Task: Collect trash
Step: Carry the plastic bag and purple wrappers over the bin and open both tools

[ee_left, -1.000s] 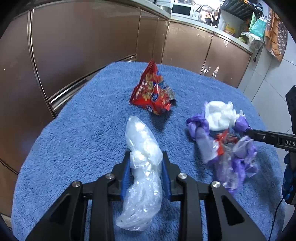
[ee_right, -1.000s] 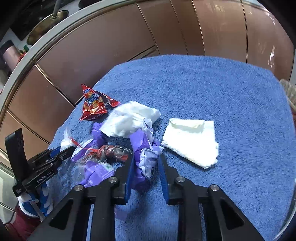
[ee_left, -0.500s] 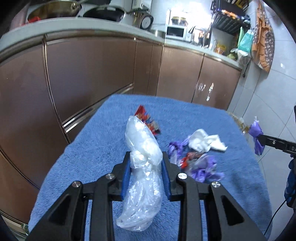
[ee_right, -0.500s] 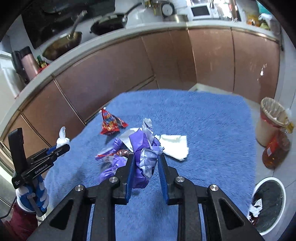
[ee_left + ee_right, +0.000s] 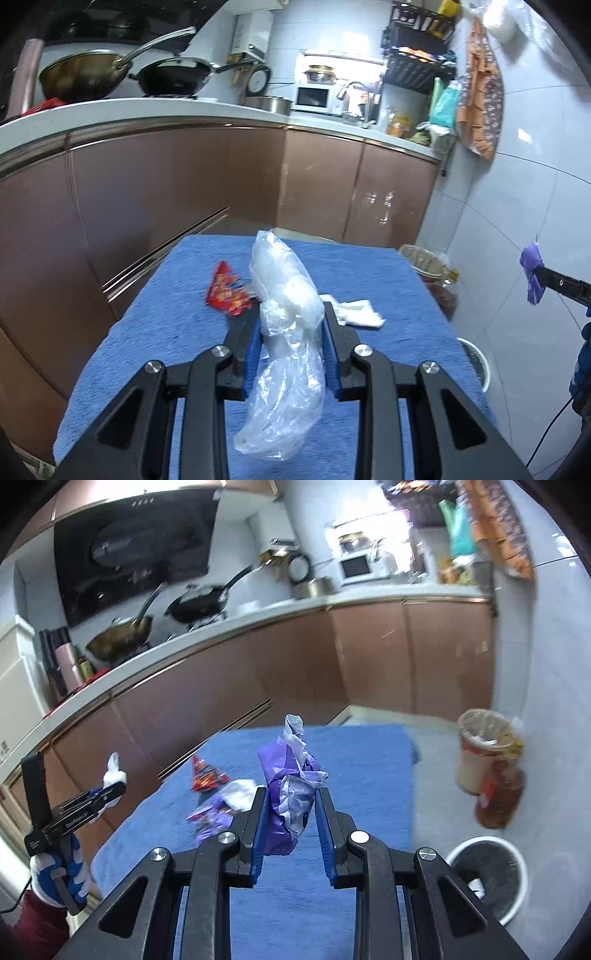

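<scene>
Your left claw [image 5: 291, 334] pinches a crumpled clear plastic bag [image 5: 286, 343] between its blue pads, held up off the blue towel-covered table [image 5: 166, 306]. Your right claw [image 5: 290, 819] pinches a crumpled purple and white plastic wrapper [image 5: 288, 794], also in the air above the table. Beyond them, on the towel, lie a red snack packet [image 5: 227, 291], a folded white tissue [image 5: 356, 312] and a small heap of purple and red wrappers [image 5: 214, 812]. On the floor to the right of the table stands a round white waste bin with a black liner [image 5: 487, 875]. Farther off, a tan lined bin [image 5: 480, 749] sits by the brown kitchen cabinets [image 5: 184, 192].
</scene>
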`<action>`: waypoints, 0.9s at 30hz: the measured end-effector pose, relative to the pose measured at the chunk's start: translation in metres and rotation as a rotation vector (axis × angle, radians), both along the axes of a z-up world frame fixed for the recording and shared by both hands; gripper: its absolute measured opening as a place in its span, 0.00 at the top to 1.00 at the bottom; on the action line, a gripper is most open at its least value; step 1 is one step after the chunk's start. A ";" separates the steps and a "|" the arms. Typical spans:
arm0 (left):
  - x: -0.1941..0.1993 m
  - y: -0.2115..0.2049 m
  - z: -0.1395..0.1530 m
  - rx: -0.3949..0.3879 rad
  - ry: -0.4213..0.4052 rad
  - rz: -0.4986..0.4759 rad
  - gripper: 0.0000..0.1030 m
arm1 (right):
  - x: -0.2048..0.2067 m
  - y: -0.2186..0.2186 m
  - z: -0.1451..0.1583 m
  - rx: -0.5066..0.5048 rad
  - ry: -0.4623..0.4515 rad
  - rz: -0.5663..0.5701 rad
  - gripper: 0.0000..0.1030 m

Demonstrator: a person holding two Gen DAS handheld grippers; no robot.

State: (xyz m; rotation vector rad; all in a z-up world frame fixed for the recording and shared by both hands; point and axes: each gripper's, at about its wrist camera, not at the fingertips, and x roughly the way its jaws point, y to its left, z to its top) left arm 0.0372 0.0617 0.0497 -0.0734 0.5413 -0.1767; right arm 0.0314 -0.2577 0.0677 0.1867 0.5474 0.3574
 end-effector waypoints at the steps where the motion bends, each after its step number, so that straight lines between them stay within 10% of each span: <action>1: 0.000 -0.006 0.002 -0.002 -0.002 -0.012 0.73 | -0.006 -0.010 0.004 0.002 -0.013 -0.027 0.77; 15: 0.041 -0.156 0.013 0.024 0.023 -0.327 0.73 | -0.026 -0.118 -0.022 0.020 0.030 -0.333 0.77; 27: 0.100 -0.352 -0.057 0.142 0.184 -0.657 0.73 | -0.003 -0.187 -0.097 0.048 0.208 -0.492 0.77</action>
